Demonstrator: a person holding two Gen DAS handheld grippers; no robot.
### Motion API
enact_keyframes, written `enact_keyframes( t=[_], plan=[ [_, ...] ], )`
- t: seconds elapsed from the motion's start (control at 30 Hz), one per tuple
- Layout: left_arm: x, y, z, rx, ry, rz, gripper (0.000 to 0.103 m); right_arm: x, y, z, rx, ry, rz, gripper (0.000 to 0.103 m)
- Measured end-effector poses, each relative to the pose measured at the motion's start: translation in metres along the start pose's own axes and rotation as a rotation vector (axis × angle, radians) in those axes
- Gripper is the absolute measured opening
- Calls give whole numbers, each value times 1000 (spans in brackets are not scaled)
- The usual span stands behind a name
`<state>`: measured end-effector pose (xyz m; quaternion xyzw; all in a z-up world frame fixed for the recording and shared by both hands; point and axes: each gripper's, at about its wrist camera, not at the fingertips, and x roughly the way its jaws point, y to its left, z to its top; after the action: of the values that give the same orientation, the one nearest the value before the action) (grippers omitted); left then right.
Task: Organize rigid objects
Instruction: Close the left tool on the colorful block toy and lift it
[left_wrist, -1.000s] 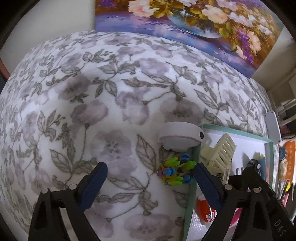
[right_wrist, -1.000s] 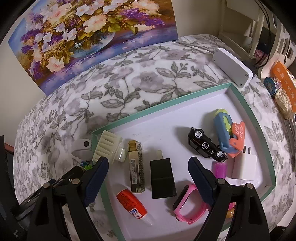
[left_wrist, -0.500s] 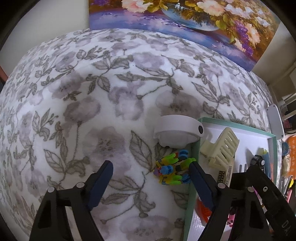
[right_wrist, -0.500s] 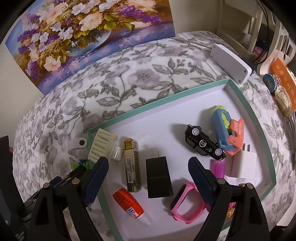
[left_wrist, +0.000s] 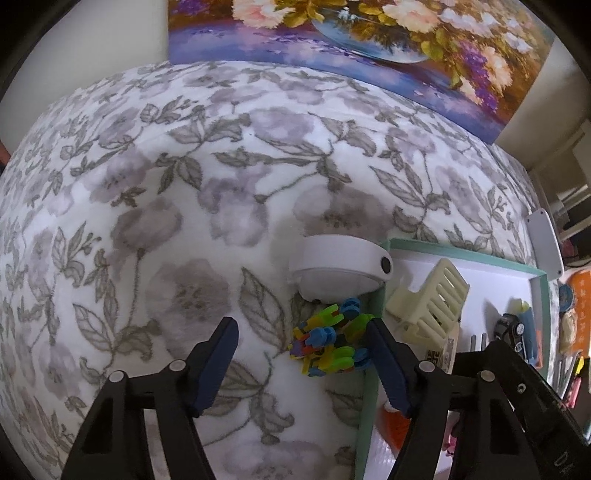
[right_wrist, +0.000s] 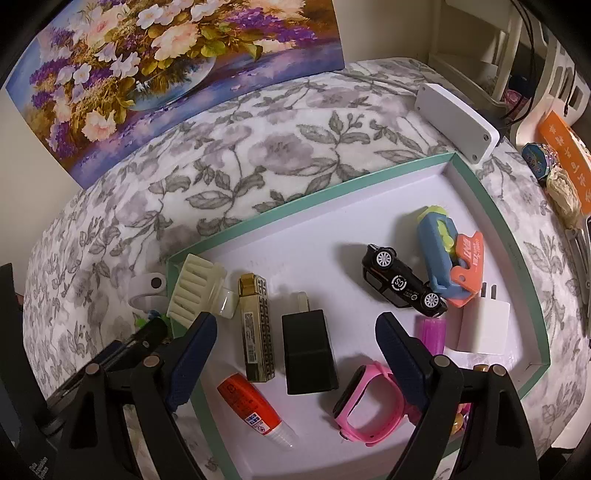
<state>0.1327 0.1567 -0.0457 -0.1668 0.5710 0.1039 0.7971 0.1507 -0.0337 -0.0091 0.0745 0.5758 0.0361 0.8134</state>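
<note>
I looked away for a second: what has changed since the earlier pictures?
The left tool has eased closer to the colourful block toy, open and holding nothing. The right tool hangs open over the tray as before. No object has moved.

Black plastic claws (left_wrist: 301, 354) (right_wrist: 295, 349) with navy ribbed finger pads (left_wrist: 216, 365), silver screws, white lettering.

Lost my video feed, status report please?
Left tongs open, empty, around colourful plastic block toy beside teal-rimmed tray. Right tongs open over tray. White round dome device touching toy's far side.
</note>
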Motion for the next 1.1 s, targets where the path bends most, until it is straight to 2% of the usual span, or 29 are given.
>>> enact_keyframes(
  t=[0.13,0.27,0.37,0.5,0.7,0.8,1.1],
  plan=[
    [-5,2,2,-1,-26,44,74,0,0,0,0,-1,1,88],
    [-7,12,6,-45,-41,52,74,1,0,-1,3,1,1,88],
    [-8,12,7,-32,-47,55,70,0,0,-1,3,1,2,88],
    [-6,3,6,-6,-38,32,61,0,-1,0,3,-2,-2,88],
    [-2,-8,2,21,-25,4,58,1,-1,-1,6,4,-2,88],
    [1,-10,0,16,-10,-45,48,0,-3,-1,11,3,-3,88],
    [-2,-9,2,6,-11,-59,44,1,-1,-2,7,3,-3,88]
  ],
)
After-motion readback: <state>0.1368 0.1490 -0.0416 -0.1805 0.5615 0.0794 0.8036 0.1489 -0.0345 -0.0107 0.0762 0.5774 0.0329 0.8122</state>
